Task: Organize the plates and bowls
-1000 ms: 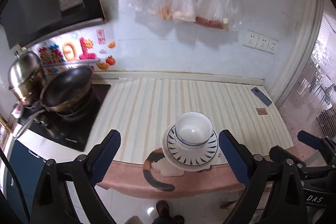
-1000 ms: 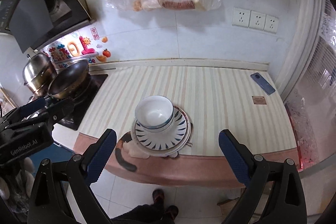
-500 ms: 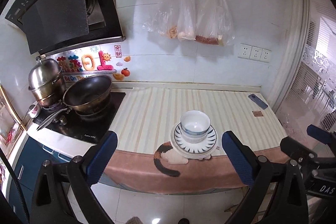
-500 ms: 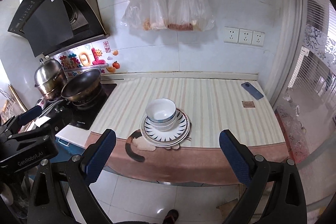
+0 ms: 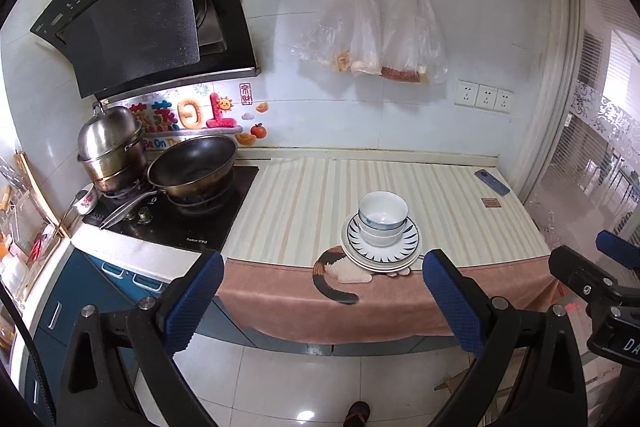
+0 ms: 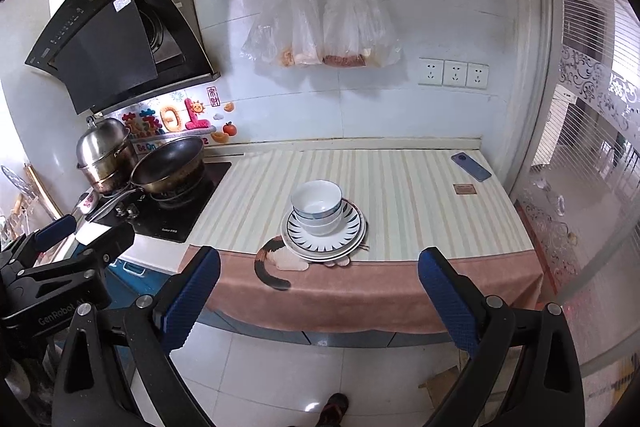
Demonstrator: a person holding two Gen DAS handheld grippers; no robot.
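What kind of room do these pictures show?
Most likely a home kitchen: a range hood hangs over a stove with a wok, and stacked bowls sit on plates on the counter.

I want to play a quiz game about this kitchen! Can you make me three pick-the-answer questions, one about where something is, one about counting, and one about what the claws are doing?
1. Where is the stack of bowls?
A. In the black pan
B. On the striped plates
C. On the floor

2. How many wall sockets are in the row on the wall?
A. One
B. Three
C. Five

3. What are the two claws doing?
A. Both open, holding nothing
B. Both shut on a bowl
C. One shut on a plate

Answers:
1. B: the bowls sit on the plates near the counter's front edge, far from the pan.
2. B: three sockets sit side by side in the right wrist view.
3. A: the left claw and right claw have their blue fingers spread wide, back from the counter, with nothing between them.
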